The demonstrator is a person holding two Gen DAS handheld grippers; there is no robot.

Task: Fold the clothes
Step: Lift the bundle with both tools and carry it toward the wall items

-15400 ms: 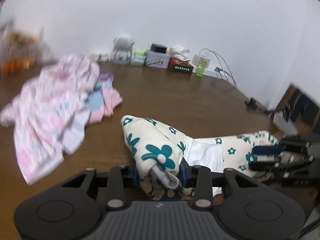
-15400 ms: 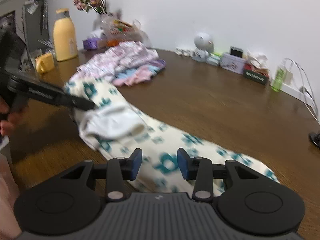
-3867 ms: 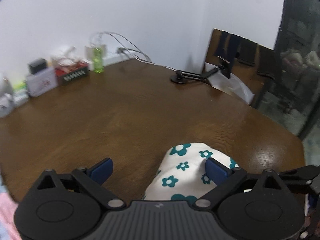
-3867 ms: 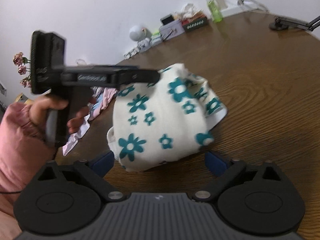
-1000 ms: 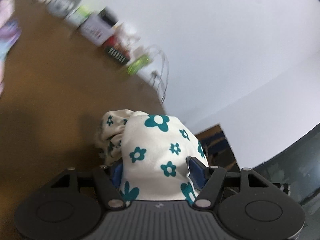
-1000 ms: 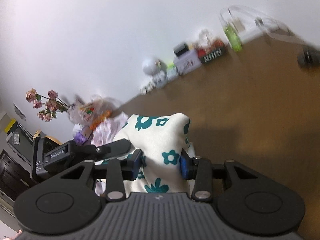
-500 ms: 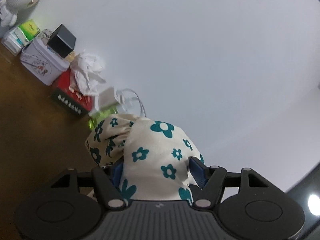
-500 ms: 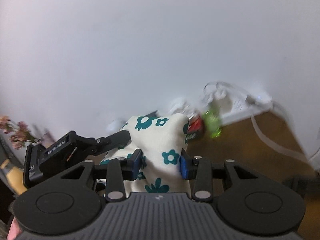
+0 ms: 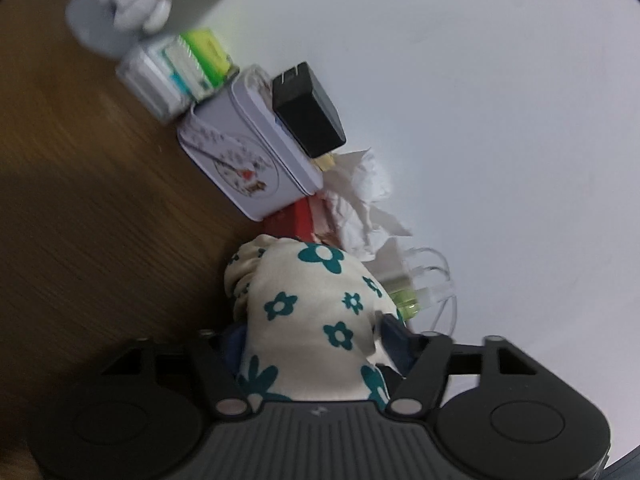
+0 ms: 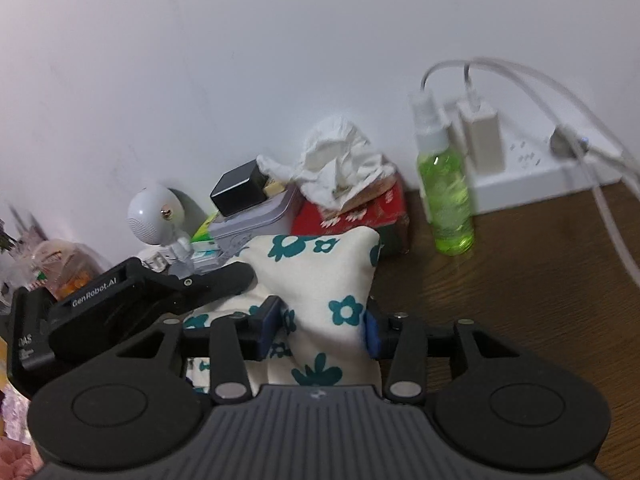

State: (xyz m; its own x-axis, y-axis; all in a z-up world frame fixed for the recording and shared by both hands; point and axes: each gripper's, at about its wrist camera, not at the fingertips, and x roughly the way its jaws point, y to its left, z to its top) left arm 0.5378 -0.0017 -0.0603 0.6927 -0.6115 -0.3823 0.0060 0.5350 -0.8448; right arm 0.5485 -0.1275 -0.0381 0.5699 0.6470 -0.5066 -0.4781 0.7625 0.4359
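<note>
A folded cream garment with teal flowers (image 9: 316, 316) fills the jaws of my left gripper (image 9: 314, 340), which is shut on it. The same garment (image 10: 320, 280) is also clamped in my right gripper (image 10: 322, 330), shut on its other side. Both hold the bundle close to the back of the wooden table (image 10: 540, 280), near the wall. The left gripper's black body (image 10: 132, 304) shows at the left of the right wrist view, touching the garment.
Along the wall stand a red tissue box (image 10: 360, 204), a grey tin with a black charger on top (image 10: 256, 216), a white astronaut figure (image 10: 156, 216), a green spray bottle (image 10: 444, 200) and a white power strip with cables (image 10: 532, 160). Pink clothes (image 10: 12, 452) lie at far left.
Both grippers have carried the folded garment forward toward the wall; the tin, tissue box and bottle now loom much closer. The grip on the garment is unchanged.
</note>
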